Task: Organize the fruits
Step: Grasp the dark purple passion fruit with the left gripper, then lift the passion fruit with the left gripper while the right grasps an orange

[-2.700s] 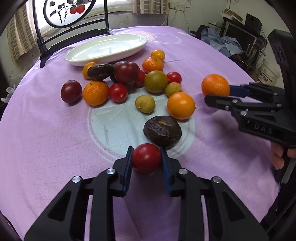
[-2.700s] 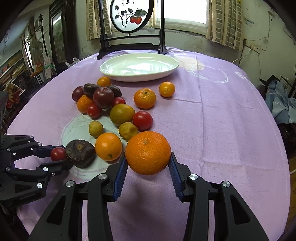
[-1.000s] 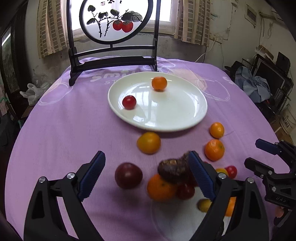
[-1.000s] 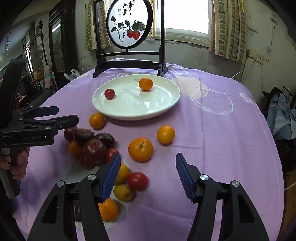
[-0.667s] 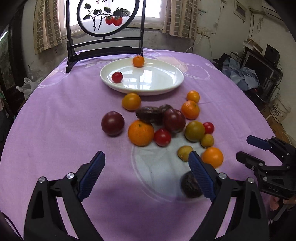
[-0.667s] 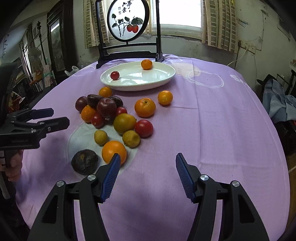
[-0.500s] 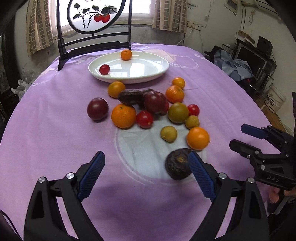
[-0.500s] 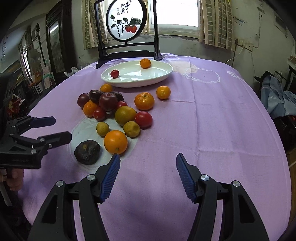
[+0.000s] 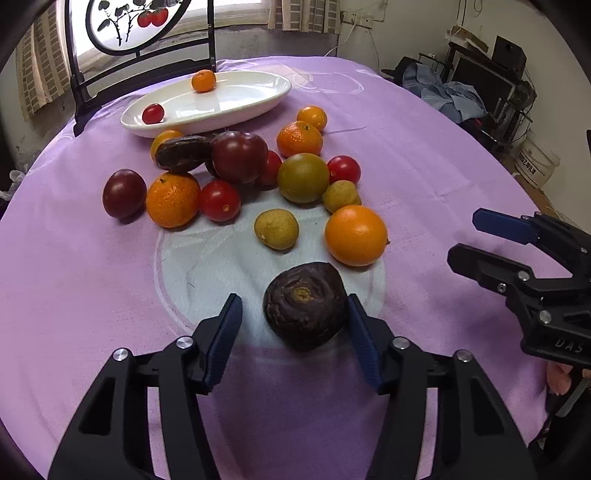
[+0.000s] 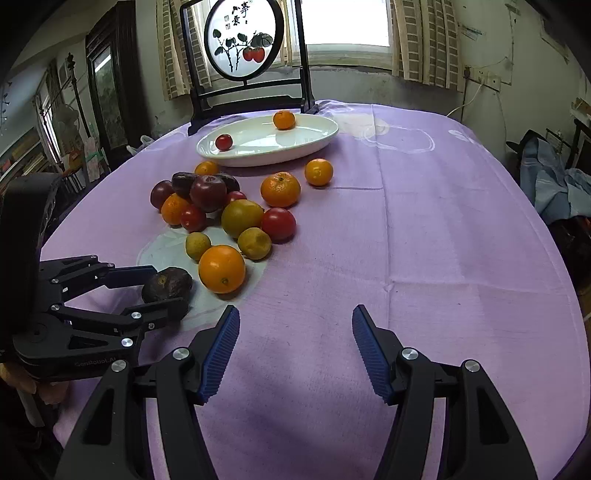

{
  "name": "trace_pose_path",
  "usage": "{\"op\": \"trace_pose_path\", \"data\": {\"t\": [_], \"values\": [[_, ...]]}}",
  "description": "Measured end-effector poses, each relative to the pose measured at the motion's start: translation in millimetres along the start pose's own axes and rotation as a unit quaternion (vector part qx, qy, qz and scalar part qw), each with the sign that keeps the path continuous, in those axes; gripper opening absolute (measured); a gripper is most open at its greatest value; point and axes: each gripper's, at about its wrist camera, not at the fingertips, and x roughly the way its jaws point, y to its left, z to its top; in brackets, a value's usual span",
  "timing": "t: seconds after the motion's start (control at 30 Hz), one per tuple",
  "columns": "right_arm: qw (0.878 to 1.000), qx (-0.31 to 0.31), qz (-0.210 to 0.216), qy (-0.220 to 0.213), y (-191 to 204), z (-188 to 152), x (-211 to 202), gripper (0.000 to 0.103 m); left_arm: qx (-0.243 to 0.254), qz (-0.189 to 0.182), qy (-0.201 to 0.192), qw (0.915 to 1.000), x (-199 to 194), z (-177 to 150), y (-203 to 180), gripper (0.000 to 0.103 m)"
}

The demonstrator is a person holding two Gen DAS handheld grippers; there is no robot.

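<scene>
Between the closing left gripper [image 9: 295, 332] jaws, a wrinkled passion fruit [image 9: 304, 304]; 1 pad touching.

You're getting soft daylight from the window [image 10: 351, 22] behind (it's blown out white), faint shadows, sharp focus mid-frame, heavy fisheye bending and dark vignetted corners.

My table [image 10: 424, 258] is round under a purple cloth, and a white oval plate [image 10: 314, 142] sits toward its far edge in front of a black-framed round screen [image 10: 245, 40] that stands at that edge. Nearer the middle, loose fruit lies on the cloth: oranges, red tomatoes, dark plums and small yellow-green fruits clustered together. Nearest my edge, a wrinkled dark passion fruit [image 9: 304, 312] rests just beside a big orange [image 9: 355, 235].
</scene>
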Motion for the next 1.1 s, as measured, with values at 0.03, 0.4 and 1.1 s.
{"op": "trace_pose_path", "data": {"t": [0.03,0.4,1.1], "values": [[1.0,0.0,0.001,0.002,0.3,0.7,1.2,0.064,0.002,-0.009,-0.001,1.0,-0.5,1.2,0.2,0.043],[0.998,-0.045,0.02,0.03,34.9,13.2,22.3,0.064,-0.02,0.002,-0.048,0.9986,-32.5,8.4,35.7,0.043],[0.998,-0.053,0.014,0.022,51.5,37.4,29.9,0.038,-0.043,0.005,-0.043,0.9981,-37.7,12.7,63.5,0.043]]}}
